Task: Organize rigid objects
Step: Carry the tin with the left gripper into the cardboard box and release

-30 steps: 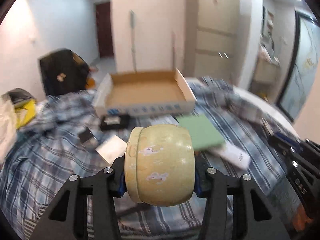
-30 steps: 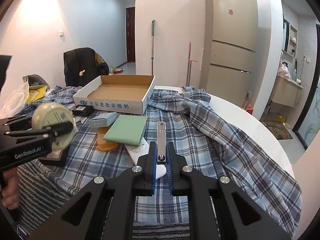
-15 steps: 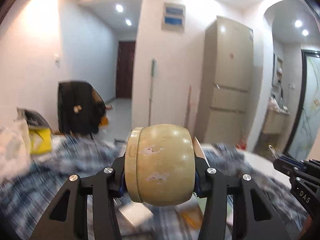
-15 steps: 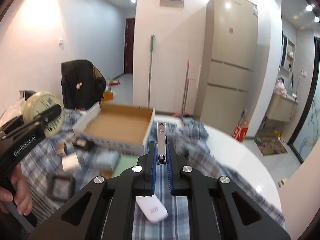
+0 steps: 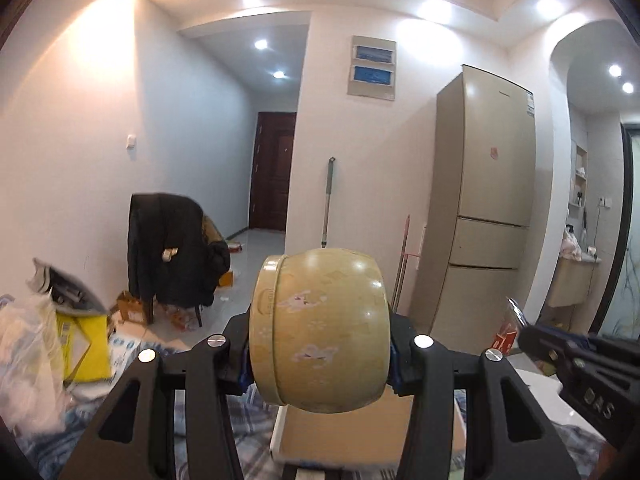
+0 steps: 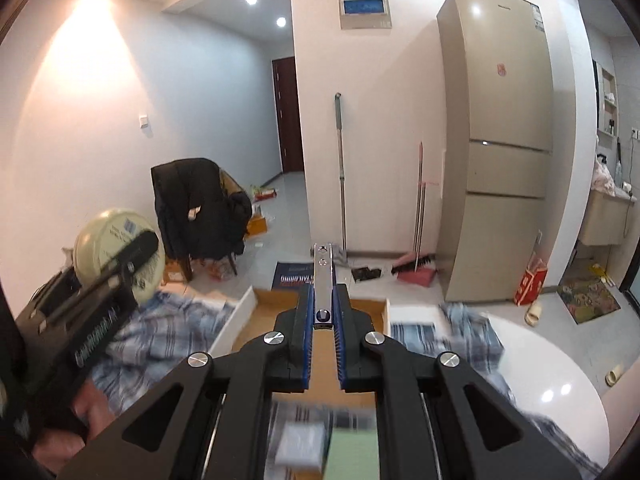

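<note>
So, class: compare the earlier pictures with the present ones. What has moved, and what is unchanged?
Both grippers rose and advanced toward the cardboard box, now right beneath them. Unchanged: the left gripper stays clamped on the round tin, the right gripper on the metal strip. Nothing was released.

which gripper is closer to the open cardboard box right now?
Right, narrowly. The right gripper, shut on a metal strip, hangs over the cardboard box. The left gripper, holding a round tin, sits at its left near corner.
</note>
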